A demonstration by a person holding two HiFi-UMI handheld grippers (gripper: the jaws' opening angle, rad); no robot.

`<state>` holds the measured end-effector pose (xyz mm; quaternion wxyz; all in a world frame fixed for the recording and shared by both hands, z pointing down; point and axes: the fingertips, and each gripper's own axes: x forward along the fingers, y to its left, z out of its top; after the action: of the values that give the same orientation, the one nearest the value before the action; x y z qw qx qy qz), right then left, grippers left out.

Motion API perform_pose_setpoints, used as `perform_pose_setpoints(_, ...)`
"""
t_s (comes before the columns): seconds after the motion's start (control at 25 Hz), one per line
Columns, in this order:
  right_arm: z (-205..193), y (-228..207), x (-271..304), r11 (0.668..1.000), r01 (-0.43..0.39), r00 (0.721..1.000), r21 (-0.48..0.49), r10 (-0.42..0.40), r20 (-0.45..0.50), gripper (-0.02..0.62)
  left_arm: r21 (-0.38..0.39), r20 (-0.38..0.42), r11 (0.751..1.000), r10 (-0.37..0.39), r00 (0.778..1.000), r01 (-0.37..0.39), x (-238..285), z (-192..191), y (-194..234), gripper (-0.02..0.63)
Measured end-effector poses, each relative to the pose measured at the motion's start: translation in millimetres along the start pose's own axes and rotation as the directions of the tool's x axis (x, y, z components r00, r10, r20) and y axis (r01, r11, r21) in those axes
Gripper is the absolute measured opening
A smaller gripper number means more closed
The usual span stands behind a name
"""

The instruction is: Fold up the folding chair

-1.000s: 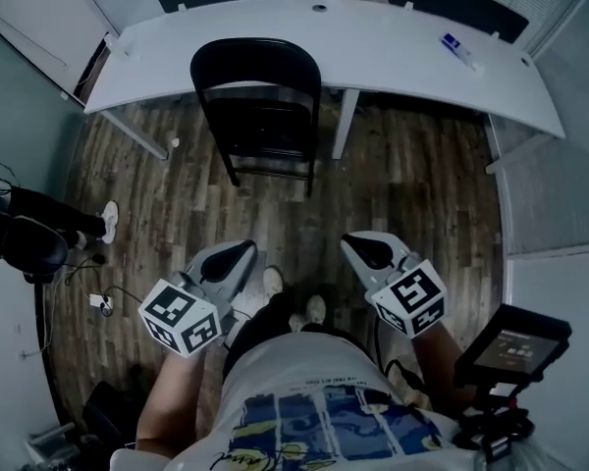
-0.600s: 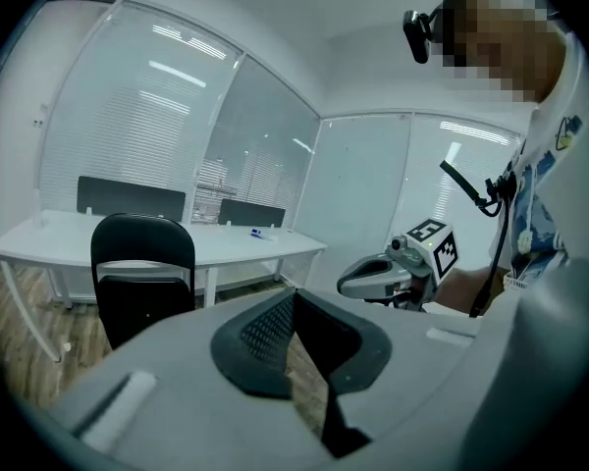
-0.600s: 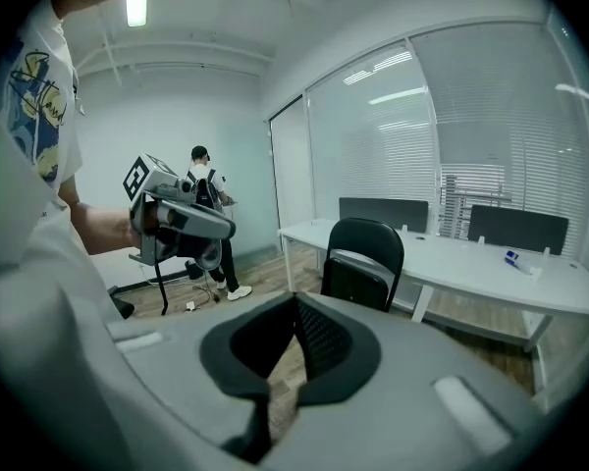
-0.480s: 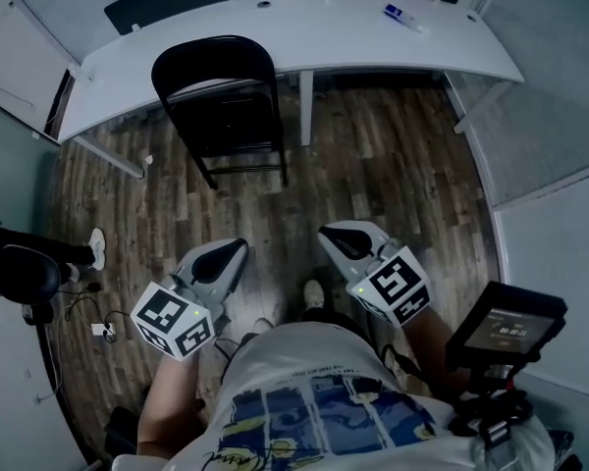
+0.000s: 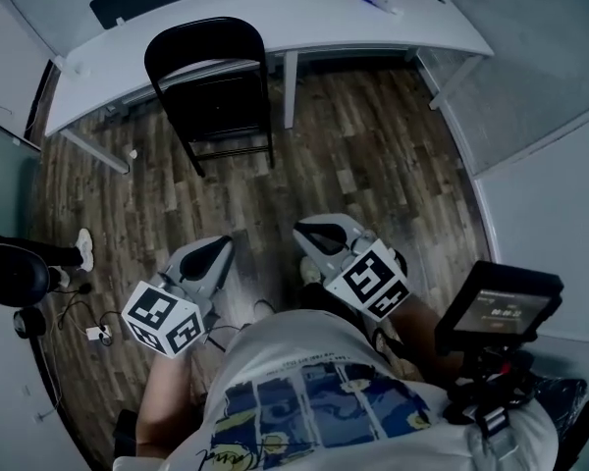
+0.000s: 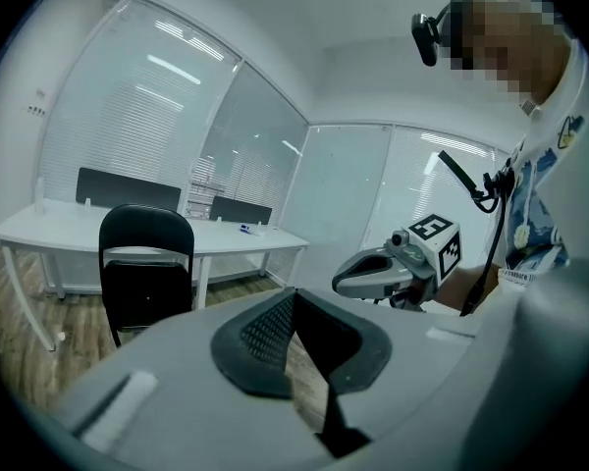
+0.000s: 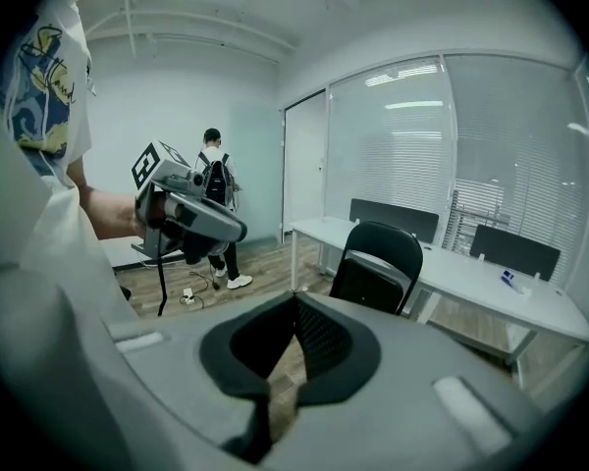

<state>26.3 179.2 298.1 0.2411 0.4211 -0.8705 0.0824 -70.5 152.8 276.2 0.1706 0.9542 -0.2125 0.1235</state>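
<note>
A black folding chair (image 5: 211, 86) stands unfolded on the wood floor, pushed up against the long white desk (image 5: 314, 23). The same chair (image 6: 143, 268) shows at left in the left gripper view and the chair (image 7: 378, 265) right of centre in the right gripper view. My left gripper (image 5: 219, 248) and right gripper (image 5: 302, 232) hang side by side in front of my body, well short of the chair. Both are shut with nothing between the jaws. In the left gripper view the right gripper (image 6: 348, 281) floats at right; in the right gripper view the left gripper (image 7: 238, 232) shows at left.
A small blue-and-white object (image 5: 377, 2) lies on the desk. A second person (image 7: 214, 204) stands near the left wall, their foot (image 5: 83, 246) beside cables on the floor (image 5: 96, 330). A screen on a stand (image 5: 501, 312) sits at my right. Glass partitions surround the room.
Both grippers and I have moved forward toward the chair; the chair and desk have slid up and left in the head view. The jaws stayed shut.
</note>
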Motion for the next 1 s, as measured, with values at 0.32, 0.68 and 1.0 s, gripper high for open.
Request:
perform_pose_setpoints(0.32, 3, 60, -4, 1.000, 0.020, 1.000, -0.021, -0.020, -0.001, 0.003, 0.029, -0.013, 0.999, -0.042, 0.999, 0.042, -41, -26, -17, 0.006)
perform_pose_setpoints(0.68, -4, 92, -12, 0.999, 0.042, 0.999, -0.018, -0.043, -0.018, 0.003, 0.023, -0.021, 0.997, -0.067, 0.998, 0.068, -61, -44, -23, 0.006)
perform_pose_setpoints(1.0, -2, 102, -9, 0.999, 0.048, 0.999, -0.009, -0.049, -0.017, 0.002, 0.028, -0.035, 0.996, -0.080, 0.996, 0.081, -70, -52, -21, 0.006)
